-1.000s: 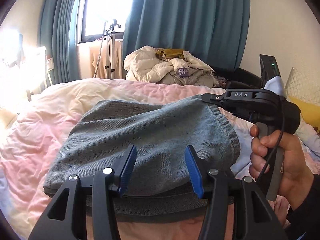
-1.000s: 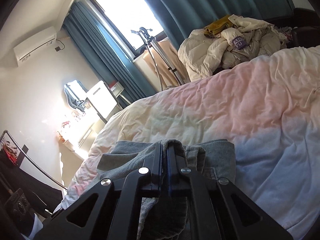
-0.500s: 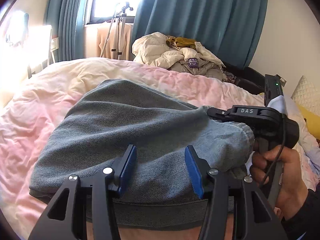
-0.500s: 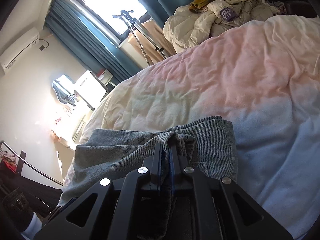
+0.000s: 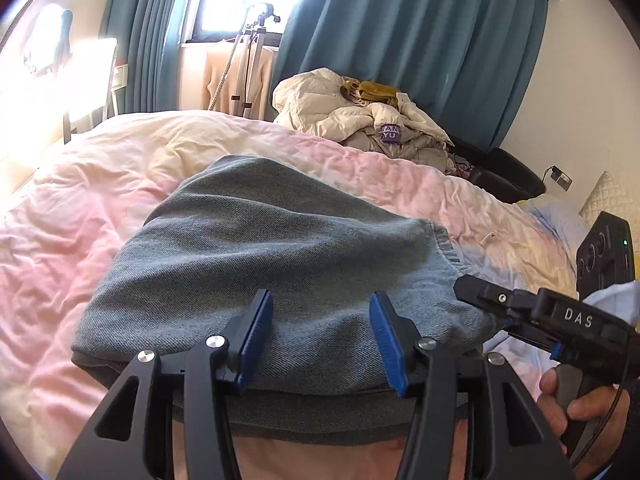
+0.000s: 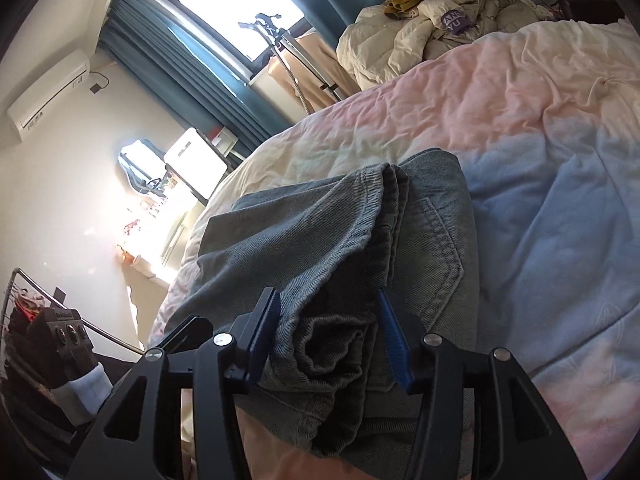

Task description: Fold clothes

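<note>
2 claws (image 5: 322,338) (image 6: 330,340) stand released over folded grey jeans (image 5: 280,248); the right has just been opening.

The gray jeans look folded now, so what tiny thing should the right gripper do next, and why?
Probably pull the right gripper straight back. Its fingers have just been opening, and the bunched edge of the gray jeans lies loose between them, already resting on the bed cover. Backing out without snagging it should keep the fold neat.
</note>
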`<control>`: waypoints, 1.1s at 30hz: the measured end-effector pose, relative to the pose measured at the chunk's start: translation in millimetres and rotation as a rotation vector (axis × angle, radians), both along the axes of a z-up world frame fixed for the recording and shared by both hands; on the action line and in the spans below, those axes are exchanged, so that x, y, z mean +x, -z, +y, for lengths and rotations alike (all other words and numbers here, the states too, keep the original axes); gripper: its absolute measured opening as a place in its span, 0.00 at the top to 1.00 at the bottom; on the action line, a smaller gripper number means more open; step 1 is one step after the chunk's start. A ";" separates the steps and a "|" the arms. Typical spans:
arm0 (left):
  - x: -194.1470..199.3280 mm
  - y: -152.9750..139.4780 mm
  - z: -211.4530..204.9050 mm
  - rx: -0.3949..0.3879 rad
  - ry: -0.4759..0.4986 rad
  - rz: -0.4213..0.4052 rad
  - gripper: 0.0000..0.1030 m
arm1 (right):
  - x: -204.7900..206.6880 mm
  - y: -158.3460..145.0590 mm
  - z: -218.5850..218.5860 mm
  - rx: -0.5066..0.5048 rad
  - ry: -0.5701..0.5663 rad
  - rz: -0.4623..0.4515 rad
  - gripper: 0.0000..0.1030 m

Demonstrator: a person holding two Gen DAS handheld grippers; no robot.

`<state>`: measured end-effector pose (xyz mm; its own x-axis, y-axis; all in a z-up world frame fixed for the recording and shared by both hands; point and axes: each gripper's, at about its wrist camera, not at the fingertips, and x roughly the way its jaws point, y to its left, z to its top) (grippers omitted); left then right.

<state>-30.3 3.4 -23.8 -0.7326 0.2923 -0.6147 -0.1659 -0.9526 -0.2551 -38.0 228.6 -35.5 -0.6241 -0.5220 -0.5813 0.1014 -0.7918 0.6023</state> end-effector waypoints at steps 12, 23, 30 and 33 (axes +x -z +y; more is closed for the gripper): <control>8.2 -3.3 -13.0 0.047 -0.036 0.003 0.50 | 40.5 4.5 10.0 -0.132 0.023 -0.083 0.82; 7.0 0.4 -15.4 0.069 -0.046 -0.024 0.50 | 39.9 19.4 36.3 -0.220 0.062 -0.227 0.42; 2.1 5.5 -16.9 0.078 -0.058 -0.048 0.50 | 23.5 33.5 24.4 -0.306 -0.026 -0.256 0.38; 0.7 7.0 -20.2 0.095 -0.065 -0.060 0.50 | 18.9 33.3 23.4 -0.346 -0.048 -0.248 0.37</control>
<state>-29.6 -16.8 -30.8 -0.7148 0.3044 -0.6296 -0.0866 -0.9319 -0.3523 -19.1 252.0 -68.8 -0.4578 -0.7376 -0.4964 -0.0482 -0.5370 0.8422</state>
